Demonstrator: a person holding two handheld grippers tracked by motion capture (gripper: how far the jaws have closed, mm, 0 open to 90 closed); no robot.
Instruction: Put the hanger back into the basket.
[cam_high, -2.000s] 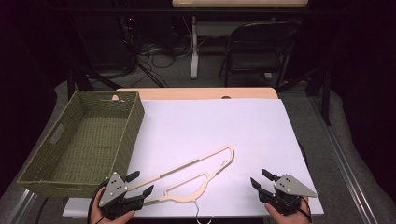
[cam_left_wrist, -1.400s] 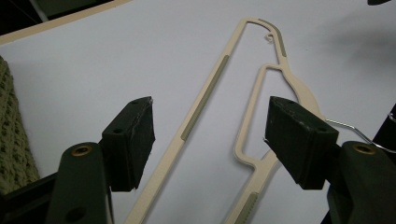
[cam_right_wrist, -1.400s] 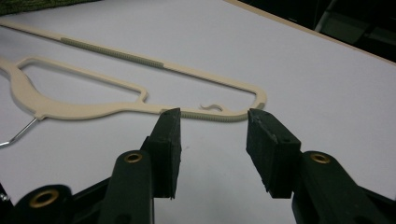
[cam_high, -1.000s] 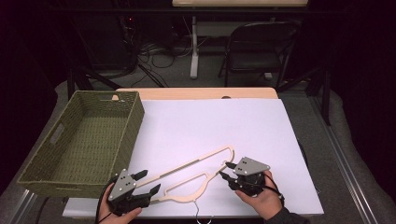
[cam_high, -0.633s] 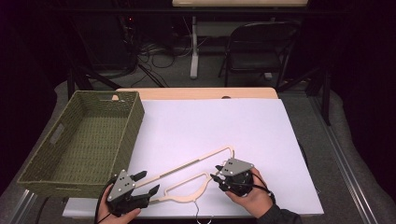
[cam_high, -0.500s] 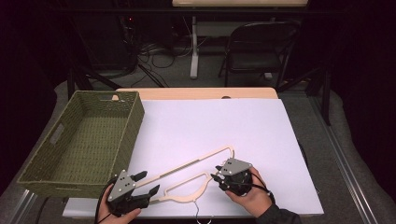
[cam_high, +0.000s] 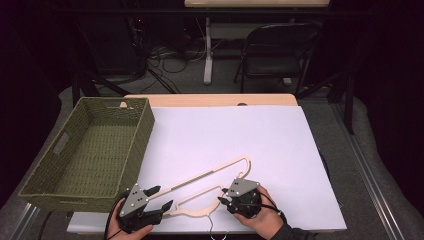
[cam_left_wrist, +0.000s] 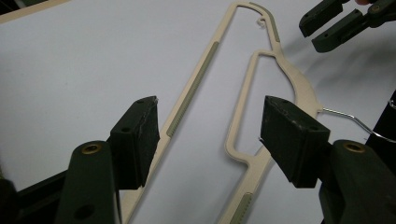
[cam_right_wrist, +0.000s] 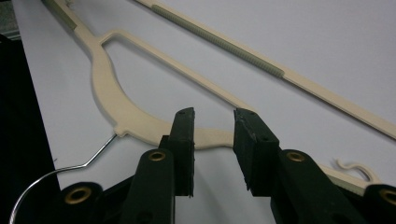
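1. Hanger (cam_high: 207, 181), cream plastic with a thin wire hook (cam_right_wrist: 70, 165), lies flat on the white table cover (cam_high: 240, 135), slanting from the near left edge up toward the middle.
2. The left gripper (cam_high: 160, 197) sits at the hanger's near left end, its jaws spread wide to either side of the hanger's two bars without touching them, as the left gripper view (cam_left_wrist: 210, 135) shows.
3. The right gripper (cam_high: 223, 195) is at the curved shoulder near the hook; its jaws are narrow but parted, straddling the cream bar, and in the right gripper view (cam_right_wrist: 212, 135) the pads do not press it.
4. A green woven basket (cam_high: 145, 130) stands on the table's left side, just beside the left gripper.
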